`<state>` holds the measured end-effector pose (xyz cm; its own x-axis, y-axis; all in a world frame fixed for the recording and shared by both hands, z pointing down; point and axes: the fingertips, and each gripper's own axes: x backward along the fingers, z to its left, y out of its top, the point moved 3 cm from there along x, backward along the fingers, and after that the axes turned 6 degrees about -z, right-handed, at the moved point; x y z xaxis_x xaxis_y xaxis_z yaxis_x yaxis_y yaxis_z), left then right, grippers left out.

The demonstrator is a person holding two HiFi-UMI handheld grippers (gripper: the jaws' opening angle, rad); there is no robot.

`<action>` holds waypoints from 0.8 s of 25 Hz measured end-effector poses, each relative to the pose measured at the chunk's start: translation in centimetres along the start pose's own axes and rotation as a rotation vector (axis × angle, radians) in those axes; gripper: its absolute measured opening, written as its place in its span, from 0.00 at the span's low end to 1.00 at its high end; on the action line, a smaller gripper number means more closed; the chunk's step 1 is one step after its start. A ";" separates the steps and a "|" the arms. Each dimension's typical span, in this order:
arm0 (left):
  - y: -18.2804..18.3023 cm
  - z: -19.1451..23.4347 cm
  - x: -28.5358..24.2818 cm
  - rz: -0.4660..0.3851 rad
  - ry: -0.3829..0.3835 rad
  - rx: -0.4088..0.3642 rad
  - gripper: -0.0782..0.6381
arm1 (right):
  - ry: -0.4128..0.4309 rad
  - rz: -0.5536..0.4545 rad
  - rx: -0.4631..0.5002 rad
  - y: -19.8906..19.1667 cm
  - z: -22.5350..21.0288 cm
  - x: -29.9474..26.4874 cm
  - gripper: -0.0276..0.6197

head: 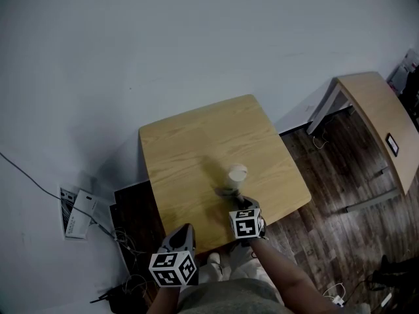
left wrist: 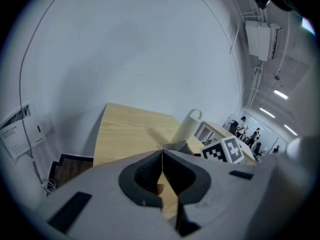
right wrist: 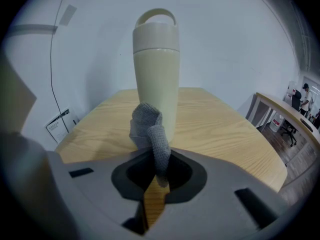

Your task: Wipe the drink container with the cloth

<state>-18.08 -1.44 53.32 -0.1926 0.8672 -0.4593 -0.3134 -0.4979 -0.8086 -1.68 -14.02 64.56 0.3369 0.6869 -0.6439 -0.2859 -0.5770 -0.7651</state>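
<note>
From above, the cream tumbler [head: 237, 174] stands upright on the wooden table [head: 190, 142], your right gripper [head: 239, 205] just beside it. In the left gripper view, your left gripper [left wrist: 162, 154] is pinched together on nothing; brace the loop-handled lid with it. In the right gripper view, the jaws clamp the grey knitted cloth [right wrist: 149, 129] against the tumbler's base, so stroke upward gently.

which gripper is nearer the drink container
Right. The right gripper is just before the drink container, gripping the cloth; the left gripper is back at the table edge.
</note>
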 end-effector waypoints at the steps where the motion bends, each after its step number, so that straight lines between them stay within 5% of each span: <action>1: 0.0 0.0 0.0 0.001 -0.001 0.000 0.11 | -0.001 0.006 0.003 -0.1 0.0 -0.1 0.07; 20: 0.2 -0.6 0.5 -0.009 -0.071 -0.028 0.11 | 0.034 -0.126 -0.037 1.0 0.2 7.3 0.07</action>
<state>-17.71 -1.15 52.72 -0.2557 0.8681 -0.4254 -0.2894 -0.4886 -0.8231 0.36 -9.49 59.08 0.3982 0.7399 -0.5422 -0.2069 -0.5034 -0.8389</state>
